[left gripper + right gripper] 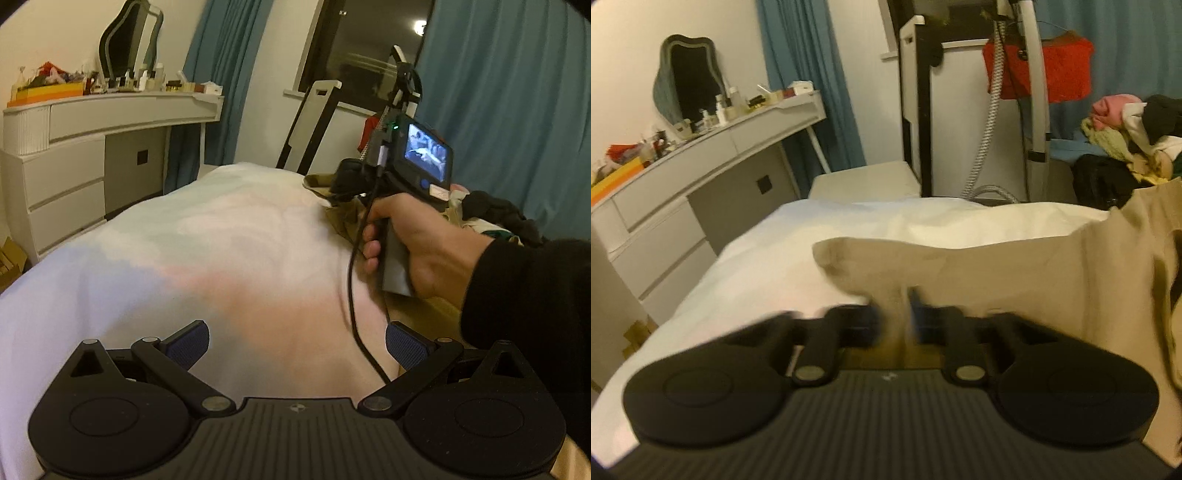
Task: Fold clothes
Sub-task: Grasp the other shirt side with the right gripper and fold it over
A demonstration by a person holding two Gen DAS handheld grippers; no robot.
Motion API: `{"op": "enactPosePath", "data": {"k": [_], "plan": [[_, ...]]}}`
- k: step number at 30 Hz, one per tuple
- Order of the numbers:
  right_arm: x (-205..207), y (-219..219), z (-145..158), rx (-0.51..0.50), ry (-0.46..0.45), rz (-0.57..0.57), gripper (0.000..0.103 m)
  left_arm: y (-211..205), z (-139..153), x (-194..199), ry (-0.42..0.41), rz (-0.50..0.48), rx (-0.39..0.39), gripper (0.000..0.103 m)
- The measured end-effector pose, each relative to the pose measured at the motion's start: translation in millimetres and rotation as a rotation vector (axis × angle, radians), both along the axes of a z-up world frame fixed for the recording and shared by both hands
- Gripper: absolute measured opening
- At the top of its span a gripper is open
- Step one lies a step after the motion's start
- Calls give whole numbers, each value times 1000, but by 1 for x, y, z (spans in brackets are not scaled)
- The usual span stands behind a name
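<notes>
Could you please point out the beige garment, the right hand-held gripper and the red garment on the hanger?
beige garment (pixel 1015 266): right wrist view, flat middle of the cloth.
right hand-held gripper (pixel 895 314): right wrist view, between its fingertips.
red garment (pixel 1060 70): right wrist view, its front.

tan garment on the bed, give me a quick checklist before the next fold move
1. Right gripper shut on the tan garment: ok, fabric sits pinched between its pads.
2. Left gripper open and free: ok, nothing between its fingers.
3. Bare white bed sheet available for laying out: ok.
4. Garment spread flat: not ok, it is bunched and draped.
5. Black cable clear of the left gripper: not ok, it hangs beside the right finger.
6. Second garment corner located: cannot tell.
</notes>
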State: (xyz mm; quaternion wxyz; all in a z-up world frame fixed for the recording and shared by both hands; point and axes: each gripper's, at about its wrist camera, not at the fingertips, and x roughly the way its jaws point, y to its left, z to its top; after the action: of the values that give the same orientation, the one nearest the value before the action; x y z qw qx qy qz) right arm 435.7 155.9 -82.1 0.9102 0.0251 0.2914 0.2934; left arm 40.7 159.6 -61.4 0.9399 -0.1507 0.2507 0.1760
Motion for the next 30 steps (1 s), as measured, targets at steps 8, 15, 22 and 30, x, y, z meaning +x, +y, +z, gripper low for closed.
{"op": "enactPosePath", "data": {"k": [8, 15, 22, 30], "plan": [[-13, -119, 72, 185, -125, -130, 8, -18, 7, -2, -34, -45, 56, 103], [6, -256, 66, 255, -108, -341, 8, -50, 17, -8, -102, -155, 75, 103], [34, -333, -11, 303, 49, -448, 10, -73, 3, 13, -84, -203, 105, 103], [31, -331, -3, 232, 76, -340, 78, -81, -2, 33, -70, -195, 105, 103]]}}
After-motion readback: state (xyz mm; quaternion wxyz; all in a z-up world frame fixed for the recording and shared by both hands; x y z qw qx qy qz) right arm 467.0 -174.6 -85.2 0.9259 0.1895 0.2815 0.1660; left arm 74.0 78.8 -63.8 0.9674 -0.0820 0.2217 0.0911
